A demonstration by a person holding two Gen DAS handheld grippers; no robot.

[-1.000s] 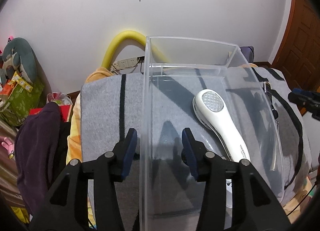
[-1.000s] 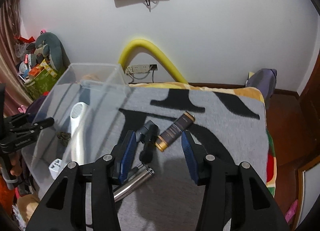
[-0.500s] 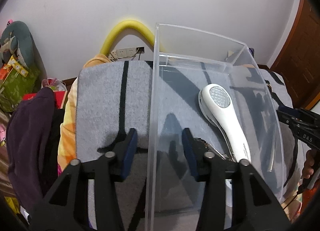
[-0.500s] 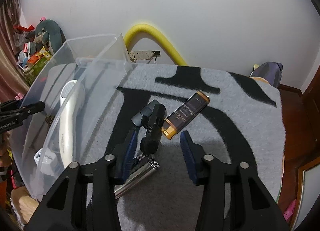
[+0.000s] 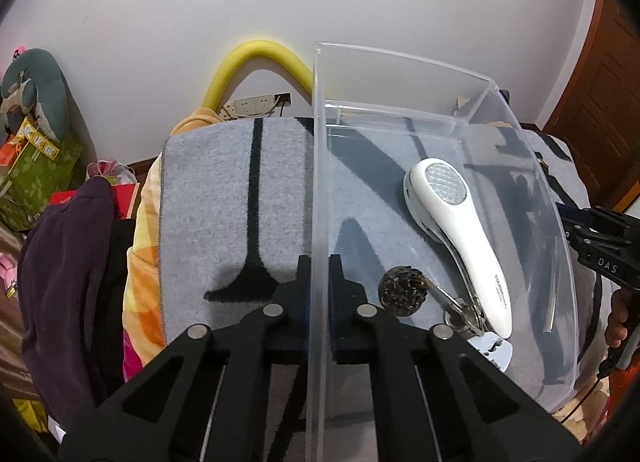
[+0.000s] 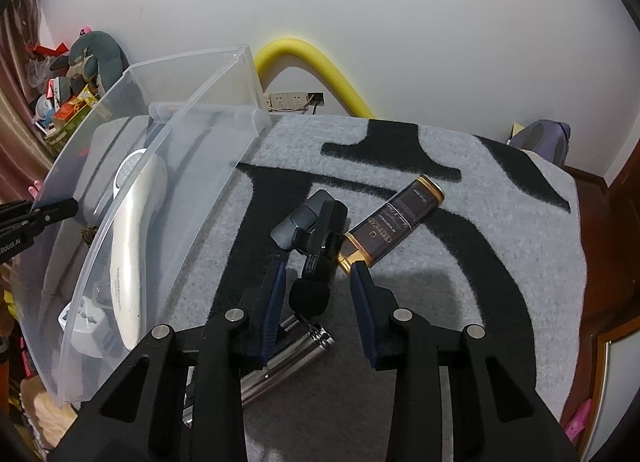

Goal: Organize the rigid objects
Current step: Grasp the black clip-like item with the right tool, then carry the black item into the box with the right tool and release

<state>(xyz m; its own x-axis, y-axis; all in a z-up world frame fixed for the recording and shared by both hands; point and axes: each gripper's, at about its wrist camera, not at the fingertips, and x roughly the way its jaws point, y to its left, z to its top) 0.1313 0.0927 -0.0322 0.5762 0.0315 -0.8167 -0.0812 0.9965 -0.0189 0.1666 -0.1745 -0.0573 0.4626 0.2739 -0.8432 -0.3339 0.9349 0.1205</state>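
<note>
Two grippers: left gripper clenched on bin wall; right gripper released, should centre on black microphone beside bin.

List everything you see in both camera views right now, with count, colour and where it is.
Clear plastic bin: one, transparent, on the blanket.
White handheld device: one, white, inside the bin.
Round dark item: one, dark brown, inside the bin.
White adapter: one, white, at the bin's near end.
Brown and gold tube: one, on the blanket.
Black microphone: one, black, between the right fingers.
Metal cylinder: one, silver, under the right gripper.
Blanket: one, grey and black.
Yellow foam tube: one, by the wall.
Left gripper: shut on the bin's wall.
Right gripper: open.
</note>
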